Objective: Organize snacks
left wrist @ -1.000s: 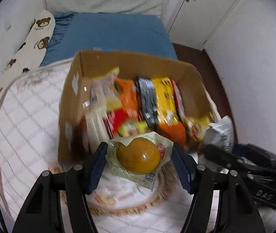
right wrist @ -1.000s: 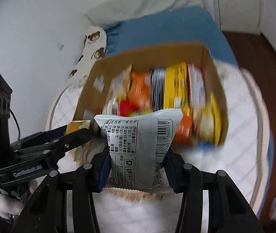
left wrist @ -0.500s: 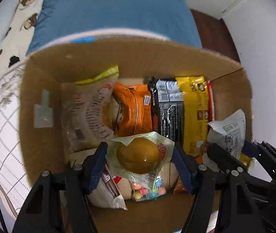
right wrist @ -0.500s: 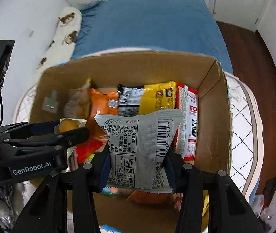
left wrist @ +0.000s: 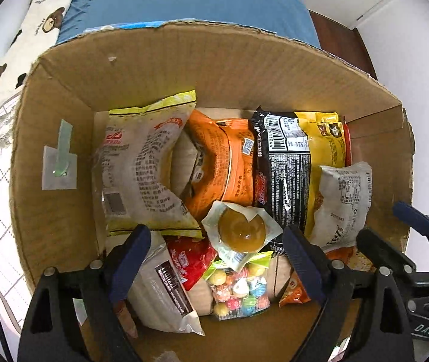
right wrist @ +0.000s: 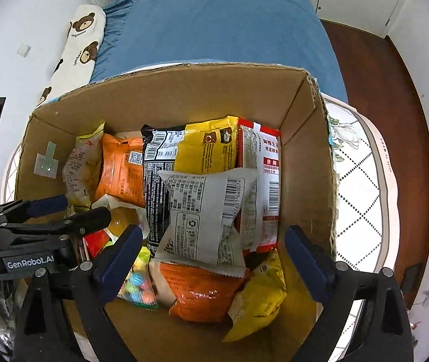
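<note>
A cardboard box (left wrist: 142,69) (right wrist: 184,90) holds several snack packets. My left gripper (left wrist: 214,250) is open above the box. The round yellow bun in a clear wrapper (left wrist: 241,230) lies loose on the pile between its fingers, touching neither. My right gripper (right wrist: 213,252) is open above the box's right half. The grey-white packet with a barcode (right wrist: 208,214) (left wrist: 342,202) lies free on top of the other packets. The left gripper shows in the right wrist view (right wrist: 63,214), and the right gripper in the left wrist view (left wrist: 395,232).
The box stands on a round table with a white patterned cloth (right wrist: 362,187). Behind it is a bed with a blue sheet (right wrist: 214,21) and a bear-print pillow (left wrist: 33,21). Wooden floor (right wrist: 395,90) lies to the right. Inside are orange (left wrist: 229,163), black (left wrist: 281,166) and yellow packets and a candy bag (left wrist: 238,289).
Both grippers moved over the box and opened. The bun dropped from the left gripper onto the pile. The grey-white packet dropped from the right gripper onto the packets.
</note>
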